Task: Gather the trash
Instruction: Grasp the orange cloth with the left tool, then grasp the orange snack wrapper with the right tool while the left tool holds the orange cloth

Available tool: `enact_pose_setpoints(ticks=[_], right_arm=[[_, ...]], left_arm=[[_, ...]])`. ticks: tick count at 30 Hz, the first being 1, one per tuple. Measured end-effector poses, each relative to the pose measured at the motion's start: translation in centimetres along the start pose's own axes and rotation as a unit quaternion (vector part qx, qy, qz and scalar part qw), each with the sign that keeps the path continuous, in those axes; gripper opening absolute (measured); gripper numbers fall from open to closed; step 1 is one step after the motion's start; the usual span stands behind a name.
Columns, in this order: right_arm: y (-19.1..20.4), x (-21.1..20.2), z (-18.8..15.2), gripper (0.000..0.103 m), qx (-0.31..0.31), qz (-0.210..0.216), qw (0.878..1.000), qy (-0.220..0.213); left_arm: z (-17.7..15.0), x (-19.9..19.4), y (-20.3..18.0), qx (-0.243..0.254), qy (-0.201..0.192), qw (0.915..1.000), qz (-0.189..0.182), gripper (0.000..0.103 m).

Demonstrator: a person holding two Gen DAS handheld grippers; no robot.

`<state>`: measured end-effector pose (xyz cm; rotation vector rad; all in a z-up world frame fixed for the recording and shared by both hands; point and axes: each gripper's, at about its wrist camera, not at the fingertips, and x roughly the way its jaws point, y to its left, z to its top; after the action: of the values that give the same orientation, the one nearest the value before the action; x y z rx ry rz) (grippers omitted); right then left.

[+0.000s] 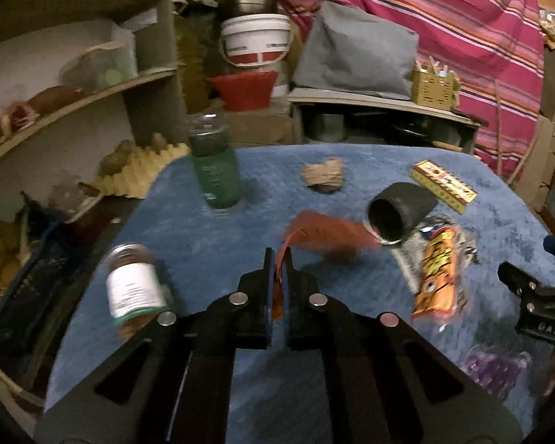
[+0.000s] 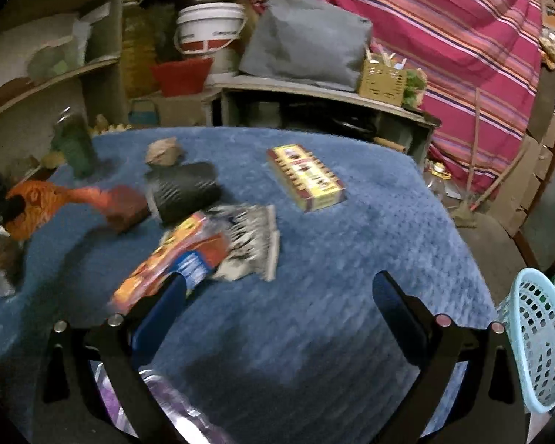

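My left gripper (image 1: pixel 277 259) is shut on a long orange-red wrapper (image 1: pixel 329 235), which trails to the right just above the blue cloth. In the right wrist view the same orange-red wrapper (image 2: pixel 44 203) hangs at the far left. My right gripper (image 2: pixel 280 279) stands open over the cloth with nothing between its fingers. An orange snack bag (image 2: pixel 174 259) lies by its left finger, on a silver wrapper (image 2: pixel 248 244). A purple wrapper (image 2: pixel 159 399) lies under the right gripper's body. A crumpled brown paper (image 1: pixel 323 175) sits farther back.
On the blue cloth (image 2: pixel 333 333) lie a black cup (image 1: pixel 399 211) on its side and a yellow box (image 2: pixel 305 177). A green bottle (image 1: pixel 214 170) and a white-labelled jar (image 1: pixel 135 288) stand on the left. A light blue basket (image 2: pixel 540 340) is at the right edge. Shelves and buckets stand behind.
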<state>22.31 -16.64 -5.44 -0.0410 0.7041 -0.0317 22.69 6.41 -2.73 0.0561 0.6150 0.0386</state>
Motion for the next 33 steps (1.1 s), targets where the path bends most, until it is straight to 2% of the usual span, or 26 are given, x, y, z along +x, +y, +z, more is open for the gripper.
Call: enact_pose_setpoints(ticks=[7,12,15,17,19,20,29,33], right_arm=[[3.1,-0.6,-2.1,0.098,-0.030,0.014,0.999,0.024],[4.5,0.5,-2.1,0.098,-0.050,-0.011,0.998,0.042],[5.0,1.6,-1.9,0.095,-0.049,-0.017,0.997,0.059],[5.2,2.2,-1.8,0.076,-0.051,-0.015,0.996,0.069],[5.4,2.8,-1.8,0.062,-0.046,0.003,0.995,0.084],[5.4,3.0,-1.9,0.060,-0.044,0.008,0.995,0.089],[6.2,1.9,-2.1,0.062,-0.032,0.035,0.995,0.092],[7.3,2.2,-1.6,0.062,-0.040,0.020,0.995,0.087]], left_arm=[[-1.3,-1.3,2.7,-0.035,-0.003,0.9991,0.023,0.002],[-1.8,-1.2,3.4,-0.064,-0.002,0.9980,0.001,0.002],[-2.1,-0.9,3.1,-0.057,-0.001,0.9983,0.003,0.002],[-2.3,-0.9,2.7,-0.051,-0.002,0.9987,0.005,0.002],[-2.3,-0.9,2.6,-0.049,-0.002,0.9988,0.000,0.002],[-2.4,-0.9,2.5,-0.048,-0.002,0.9988,-0.001,0.002],[-2.4,-0.7,2.9,-0.060,0.002,0.9982,-0.008,0.002],[-2.6,-0.3,3.1,-0.057,0.004,0.9984,0.002,0.002]])
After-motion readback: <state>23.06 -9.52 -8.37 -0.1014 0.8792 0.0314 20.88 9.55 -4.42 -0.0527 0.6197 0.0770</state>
